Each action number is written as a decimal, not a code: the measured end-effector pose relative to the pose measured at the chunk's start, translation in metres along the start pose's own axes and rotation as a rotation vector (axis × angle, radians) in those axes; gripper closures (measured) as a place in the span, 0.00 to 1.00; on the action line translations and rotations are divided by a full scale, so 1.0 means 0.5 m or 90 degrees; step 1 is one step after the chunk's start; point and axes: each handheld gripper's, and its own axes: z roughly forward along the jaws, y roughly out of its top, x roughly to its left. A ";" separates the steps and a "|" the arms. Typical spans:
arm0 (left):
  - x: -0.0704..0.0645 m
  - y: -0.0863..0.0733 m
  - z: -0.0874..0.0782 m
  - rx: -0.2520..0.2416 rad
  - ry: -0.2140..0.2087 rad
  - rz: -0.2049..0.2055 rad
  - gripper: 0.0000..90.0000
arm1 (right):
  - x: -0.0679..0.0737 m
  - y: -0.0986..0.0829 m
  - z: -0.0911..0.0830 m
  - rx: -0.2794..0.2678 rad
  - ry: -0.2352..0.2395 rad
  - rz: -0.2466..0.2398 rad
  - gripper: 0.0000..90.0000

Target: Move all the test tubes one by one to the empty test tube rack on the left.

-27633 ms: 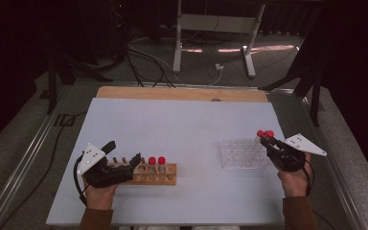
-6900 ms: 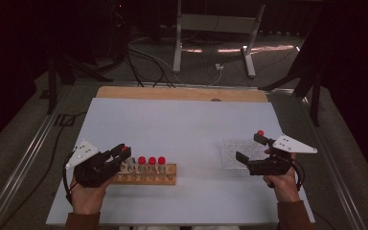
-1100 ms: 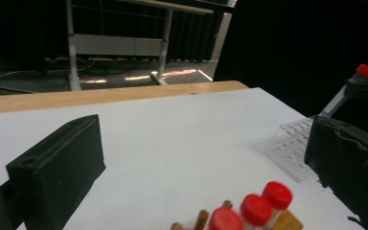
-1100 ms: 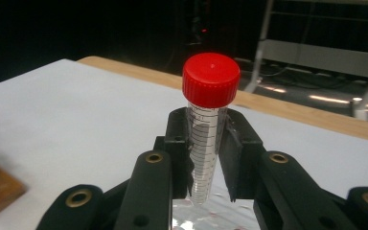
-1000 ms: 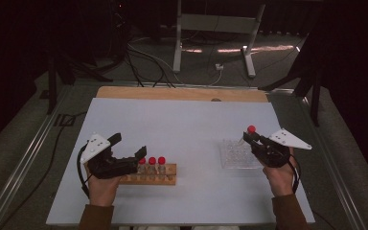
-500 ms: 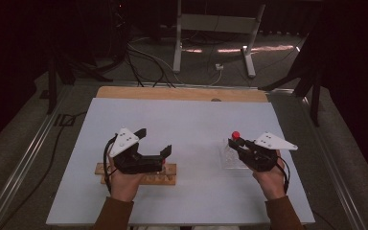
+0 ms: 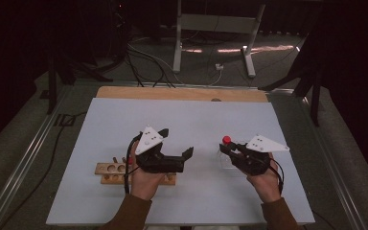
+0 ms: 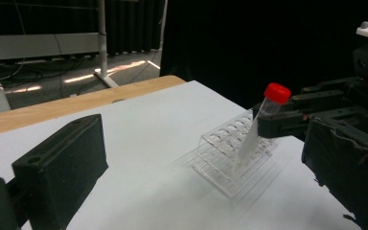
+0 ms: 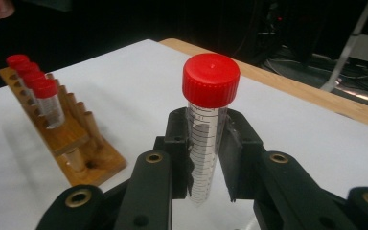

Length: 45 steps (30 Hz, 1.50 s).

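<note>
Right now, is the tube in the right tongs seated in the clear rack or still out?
Out. The right tongs clamp the red-capped tube, tilted, its tip above the clear rack, not in a hole.

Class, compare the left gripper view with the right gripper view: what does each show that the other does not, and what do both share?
Left gripper view alone: the clear plastic rack beneath the tube's tip, and the left gripper with its jaws spread wide, nothing between them.

Right gripper view alone: the wooden rack holding several red-capped tubes, and the printed scale on the held tube.

Both: the red-capped tube clamped in the right gripper, the white table and its wooden edge strip.
</note>
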 end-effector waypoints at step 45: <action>-0.057 0.010 0.094 0.071 -0.049 0.015 0.79 | 0.033 -0.008 0.032 0.023 0.097 -0.011 0.42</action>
